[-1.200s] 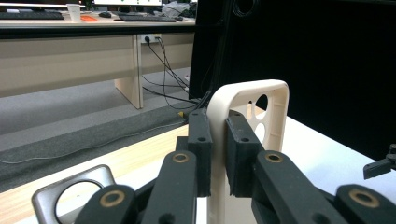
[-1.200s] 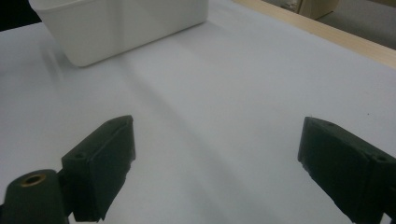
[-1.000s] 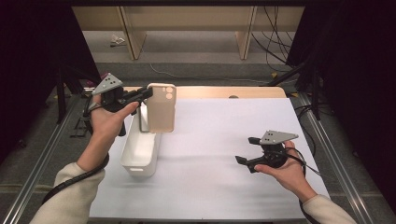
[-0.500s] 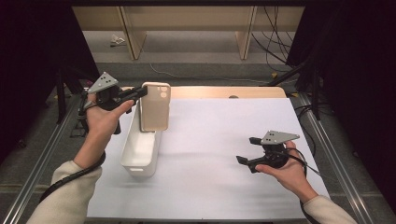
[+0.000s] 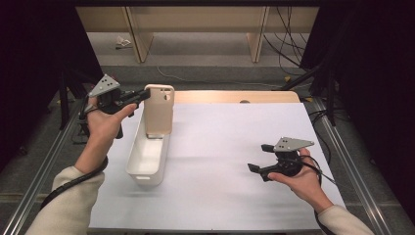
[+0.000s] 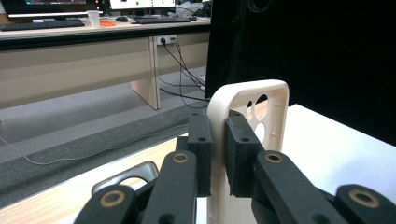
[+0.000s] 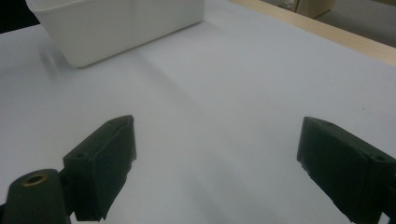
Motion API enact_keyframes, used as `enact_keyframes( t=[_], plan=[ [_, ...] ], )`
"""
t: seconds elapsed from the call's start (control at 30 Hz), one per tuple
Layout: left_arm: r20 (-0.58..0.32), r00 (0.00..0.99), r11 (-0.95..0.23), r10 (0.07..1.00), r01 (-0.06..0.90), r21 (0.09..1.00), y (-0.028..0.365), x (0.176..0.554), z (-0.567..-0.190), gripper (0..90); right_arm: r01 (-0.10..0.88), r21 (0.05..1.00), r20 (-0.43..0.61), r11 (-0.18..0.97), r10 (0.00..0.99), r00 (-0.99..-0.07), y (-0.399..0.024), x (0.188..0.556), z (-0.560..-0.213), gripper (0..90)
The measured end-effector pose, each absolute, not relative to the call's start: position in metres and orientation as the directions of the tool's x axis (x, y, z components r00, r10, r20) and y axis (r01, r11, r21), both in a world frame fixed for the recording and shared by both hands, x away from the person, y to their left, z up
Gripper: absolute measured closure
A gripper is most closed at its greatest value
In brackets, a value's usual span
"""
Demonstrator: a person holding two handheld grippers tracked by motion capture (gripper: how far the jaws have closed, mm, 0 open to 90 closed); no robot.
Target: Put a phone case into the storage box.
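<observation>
The case (image 5: 159,110) stood upright over the bin's (image 5: 145,172) far end; the right gripper (image 5: 258,157) lay well right of the bin.

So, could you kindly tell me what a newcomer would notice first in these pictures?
Probably the beige phone case, held upright by its edge in the left claw above the far end of the white bin at the table's left. Next, the right claw, jaws wide open with nothing in them, hovers over the white tabletop at the right.
</observation>
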State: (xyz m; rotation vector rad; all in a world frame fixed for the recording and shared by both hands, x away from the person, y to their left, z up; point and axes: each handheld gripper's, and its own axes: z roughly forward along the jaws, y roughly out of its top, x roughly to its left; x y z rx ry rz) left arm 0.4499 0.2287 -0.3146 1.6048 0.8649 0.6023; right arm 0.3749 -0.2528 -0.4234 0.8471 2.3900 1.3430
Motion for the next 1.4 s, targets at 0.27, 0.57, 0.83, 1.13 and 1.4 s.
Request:
enact_keyframes(
  t=[0.27, 0.57, 0.83, 1.13, 1.4],
  plan=[
    [-0.065, 0.596, -0.068, 0.8, 0.198, 0.978, 0.235, 0.455, -0.314, 81.5, 0.358, 0.845, 0.049, 0.398, 0.609, -0.792, -0.253, 0.375, -0.424, 12.9],
    [-0.059, 0.593, -0.072, 0.803, 0.196, 0.978, 0.238, 0.46, -0.316, 81.4, 0.359, 0.844, 0.05, 0.398, 0.608, -0.792, -0.253, 0.375, -0.424, 13.1],
    [-0.052, 0.584, -0.076, 0.81, 0.192, 0.978, 0.243, 0.463, -0.315, 81.4, 0.357, 0.845, 0.05, 0.397, 0.607, -0.793, -0.253, 0.375, -0.423, 13.3],
    [-0.058, 0.572, -0.07, 0.818, 0.199, 0.977, 0.248, 0.468, -0.319, 81.4, 0.356, 0.846, 0.049, 0.397, 0.607, -0.793, -0.253, 0.375, -0.423, 13.4],
    [-0.064, 0.569, -0.062, 0.82, 0.2, 0.978, 0.252, 0.473, -0.323, 81.4, 0.356, 0.846, 0.049, 0.398, 0.607, -0.793, -0.253, 0.375, -0.424, 13.6]
  ],
)
